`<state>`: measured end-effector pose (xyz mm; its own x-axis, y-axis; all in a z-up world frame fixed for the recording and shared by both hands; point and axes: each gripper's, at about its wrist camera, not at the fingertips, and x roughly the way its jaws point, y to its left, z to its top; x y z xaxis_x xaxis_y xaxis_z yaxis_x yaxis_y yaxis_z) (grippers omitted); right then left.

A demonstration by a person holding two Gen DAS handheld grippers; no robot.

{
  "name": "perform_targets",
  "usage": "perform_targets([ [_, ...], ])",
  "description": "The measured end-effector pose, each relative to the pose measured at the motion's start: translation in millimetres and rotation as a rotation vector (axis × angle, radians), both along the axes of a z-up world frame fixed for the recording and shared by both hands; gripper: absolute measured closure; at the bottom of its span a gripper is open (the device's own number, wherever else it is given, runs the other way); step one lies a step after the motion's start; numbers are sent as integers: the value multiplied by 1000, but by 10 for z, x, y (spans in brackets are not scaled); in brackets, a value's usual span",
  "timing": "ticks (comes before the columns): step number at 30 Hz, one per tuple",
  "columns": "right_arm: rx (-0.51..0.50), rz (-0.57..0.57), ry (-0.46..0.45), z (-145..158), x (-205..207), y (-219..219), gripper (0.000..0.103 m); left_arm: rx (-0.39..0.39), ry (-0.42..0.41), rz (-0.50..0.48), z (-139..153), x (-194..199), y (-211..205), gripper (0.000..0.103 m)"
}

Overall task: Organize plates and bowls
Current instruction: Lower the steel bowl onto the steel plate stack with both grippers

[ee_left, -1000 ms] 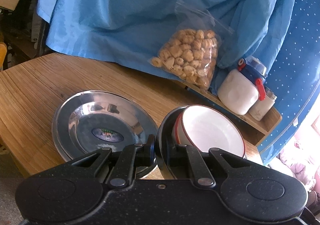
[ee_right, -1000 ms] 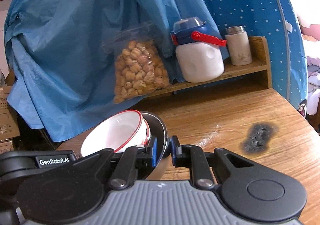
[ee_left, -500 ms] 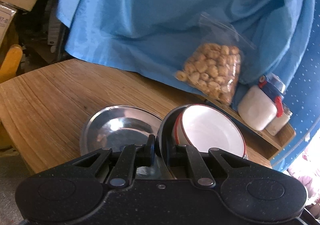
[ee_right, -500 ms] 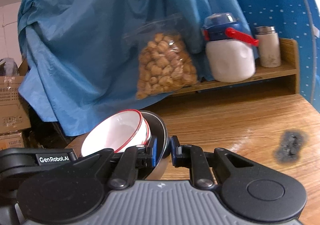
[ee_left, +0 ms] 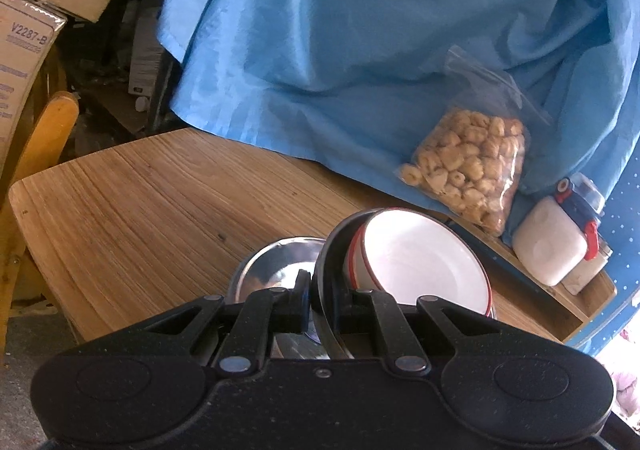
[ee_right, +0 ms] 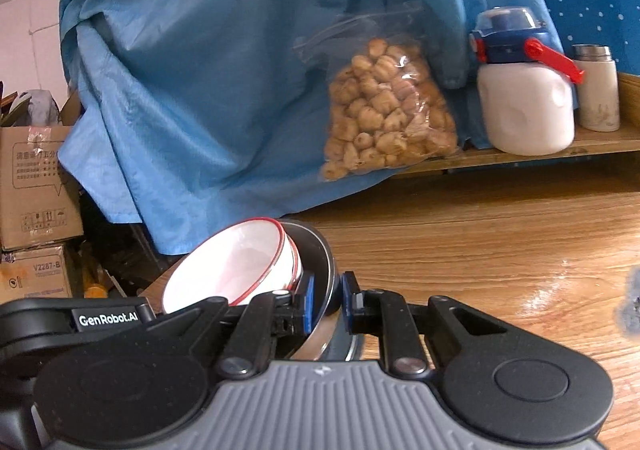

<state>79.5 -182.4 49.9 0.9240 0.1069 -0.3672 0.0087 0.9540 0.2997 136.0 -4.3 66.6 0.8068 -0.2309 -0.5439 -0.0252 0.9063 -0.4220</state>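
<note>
Change: since the earlier frames both views have swung left; in the left wrist view more bare table (ee_left: 132,206) and the cardboard boxes (ee_left: 24,46) show, and the steel plate (ee_left: 272,262) now sits close under the left gripper (ee_left: 320,298), mostly hidden by it. In the right wrist view the dark burn mark (ee_right: 632,306) has slid to the right edge.
Left gripper: clamped narrow on the near rim of the metal bowl (ee_left: 326,262), as before.
Right gripper (ee_right: 326,302): closed on the same bowl's opposite rim.
Bowls: the metal bowl is held tilted above the table; white red-rimmed bowls (ee_left: 416,262) nest inside it, at least two rims showing.
Plate: lies flat on the table, below and left of the held stack.
Around: a blue cloth (ee_left: 360,50) hangs behind; on the low wooden shelf (ee_right: 560,148) stand one bag of snacks (ee_right: 384,110), one white jug with a blue lid (ee_right: 524,102) and one small flask (ee_right: 598,90).
In the way: each gripper's body hides the bottom of the stack.
</note>
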Motion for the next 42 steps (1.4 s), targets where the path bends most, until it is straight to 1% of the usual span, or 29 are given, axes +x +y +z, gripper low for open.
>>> perform_targets([
  [20,0,19,32,-63,202,185,85,16,27,15,-83,159,163,95],
  [42,15,15,67,-133,249,213,85,30,66,13,-160,217,143,95],
])
